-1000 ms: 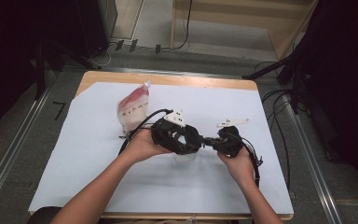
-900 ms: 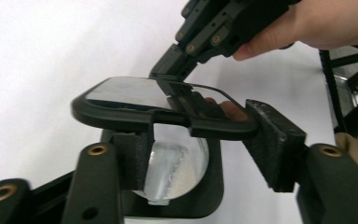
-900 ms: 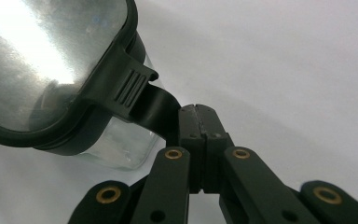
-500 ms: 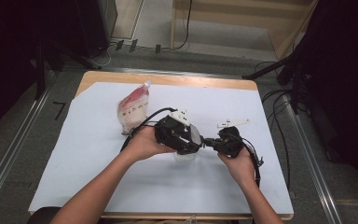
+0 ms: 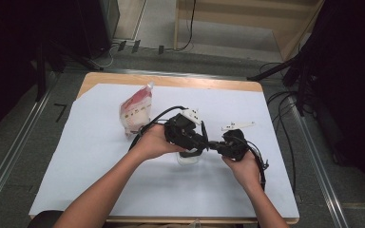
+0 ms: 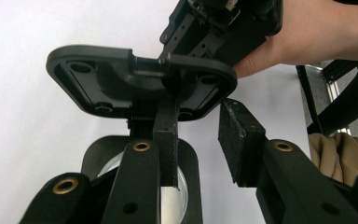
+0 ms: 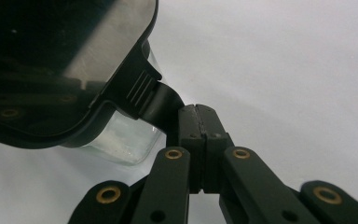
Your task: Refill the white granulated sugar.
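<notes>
My right gripper (image 7: 196, 122) pinches the flat black plastic lid's (image 6: 140, 79) tab; left gripper (image 6: 200, 140), jaws just closing (still unclamped), sits under its rim.

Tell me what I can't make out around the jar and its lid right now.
- Jar contents: in the high view the left gripper covers it; in the right gripper view the black lid hides its top.
- Right gripper grip on the lid's tab: contact point too dark.
- Pouch print: too small in the high view.
</notes>
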Tool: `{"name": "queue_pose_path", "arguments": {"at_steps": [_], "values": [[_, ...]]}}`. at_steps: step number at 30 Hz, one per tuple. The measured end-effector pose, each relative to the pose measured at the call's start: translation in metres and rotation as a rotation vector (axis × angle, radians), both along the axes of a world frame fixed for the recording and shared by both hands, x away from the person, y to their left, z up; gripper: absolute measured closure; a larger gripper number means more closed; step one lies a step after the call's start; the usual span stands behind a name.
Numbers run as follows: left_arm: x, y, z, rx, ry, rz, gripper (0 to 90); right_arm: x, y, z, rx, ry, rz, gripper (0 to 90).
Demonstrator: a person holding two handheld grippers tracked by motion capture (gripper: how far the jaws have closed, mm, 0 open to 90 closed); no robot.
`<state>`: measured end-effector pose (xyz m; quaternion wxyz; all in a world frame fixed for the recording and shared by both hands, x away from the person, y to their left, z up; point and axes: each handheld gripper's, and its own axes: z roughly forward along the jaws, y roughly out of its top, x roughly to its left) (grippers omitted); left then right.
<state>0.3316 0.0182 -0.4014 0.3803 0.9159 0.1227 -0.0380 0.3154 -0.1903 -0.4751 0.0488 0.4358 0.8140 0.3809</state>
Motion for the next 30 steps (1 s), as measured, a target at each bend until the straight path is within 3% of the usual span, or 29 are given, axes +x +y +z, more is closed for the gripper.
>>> {"name": "queue_pose_path", "arguments": {"at_steps": [7, 17, 21, 28, 30], "values": [[0.002, -0.007, 0.0, 0.003, -0.009, -0.019, 70.3, 0.0, 0.0, -0.001, 0.005, -0.001, 0.0, 90.0], [0.006, -0.004, -0.002, -0.018, 0.046, -0.025, 69.7, -0.001, 0.0, 0.0, 0.009, -0.003, 0.002, 90.0], [0.006, 0.005, 0.0, -0.036, 0.062, 0.006, 66.2, -0.004, -0.001, 0.003, 0.01, -0.01, 0.007, 90.0], [0.005, 0.021, 0.005, -0.033, 0.075, 0.055, 61.7, -0.016, -0.005, 0.005, 0.018, -0.006, 0.011, 87.2], [0.005, 0.027, 0.005, -0.031, 0.095, 0.074, 60.5, -0.022, -0.005, 0.006, 0.02, -0.003, 0.017, 86.6]]}}
